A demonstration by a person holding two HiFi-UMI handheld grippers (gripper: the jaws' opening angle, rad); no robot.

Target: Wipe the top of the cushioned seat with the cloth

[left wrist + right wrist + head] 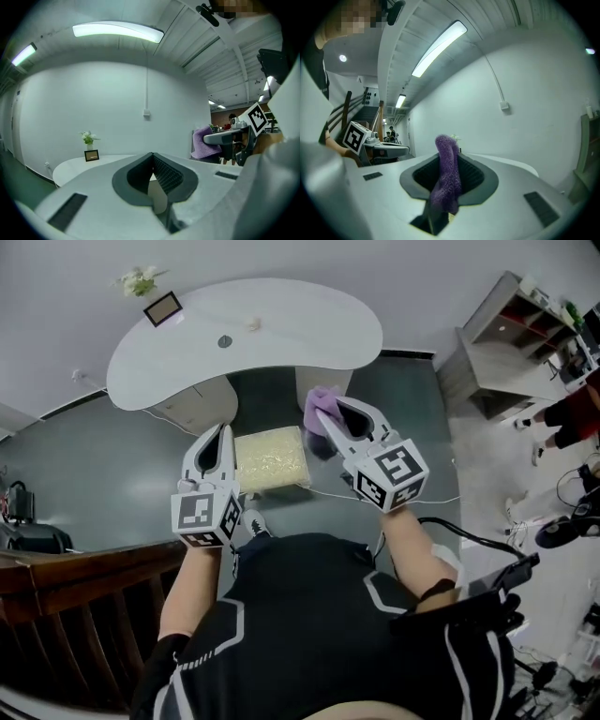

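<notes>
Right gripper [330, 416]: raised by the far right corner of the pale yellow square cushioned seat [270, 460]. Far edge of seat just beside the near edge of the white kidney-shaped table [244, 329]; open dark grey floor [94, 474] to left and right; brown wooden railing [66, 587] close at near left. Jaws clamped on a fuzzy purple cloth [447, 173], fold standing up between them; contact with seat not readable. Left gripper [220, 434]: over seat's left edge, jaws pressed together, nothing between. Black-and-white square markers on both cubes.
</notes>
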